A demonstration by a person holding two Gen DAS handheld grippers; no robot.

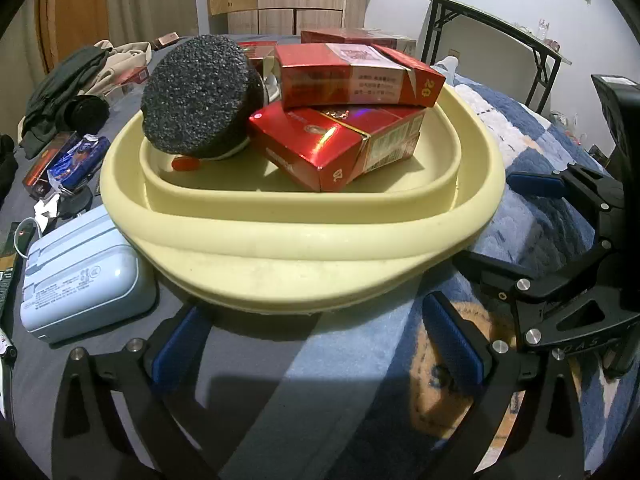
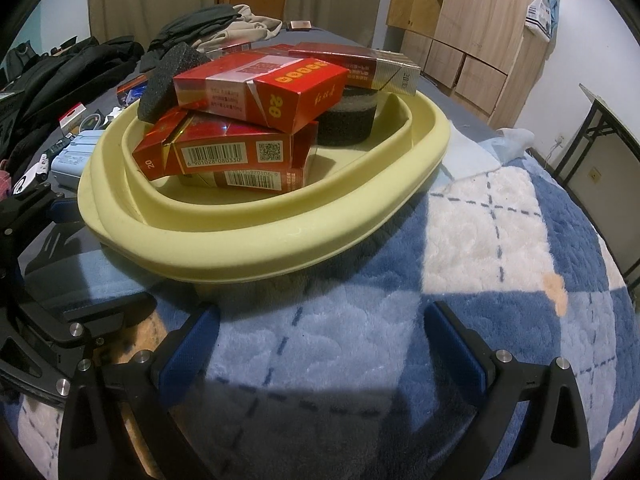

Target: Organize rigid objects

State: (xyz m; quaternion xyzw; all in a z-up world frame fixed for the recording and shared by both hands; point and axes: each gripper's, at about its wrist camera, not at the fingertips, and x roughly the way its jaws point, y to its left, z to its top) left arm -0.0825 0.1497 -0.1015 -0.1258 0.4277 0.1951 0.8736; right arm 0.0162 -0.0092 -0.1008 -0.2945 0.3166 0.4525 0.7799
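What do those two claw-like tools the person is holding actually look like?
Both match. The left gripper and the right gripper are black angular frames with triangular cut-outs and round silver bolt heads. Each has two fingers faced with ribbed blue pads. Seen from the left camera, the right gripper's side carries pale letters too small to read. No cables, hands or sleeves show.

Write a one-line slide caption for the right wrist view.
Open right gripper faces a cream tray piled with red cartons and black sponges on a plaid blanket.

Red boxes (image 2: 256, 92) are sitting beside speckled black sponges (image 1: 196, 96) in a pale yellow basin (image 1: 280, 248); blue-and-white checks are covering the blanket (image 2: 480, 240).
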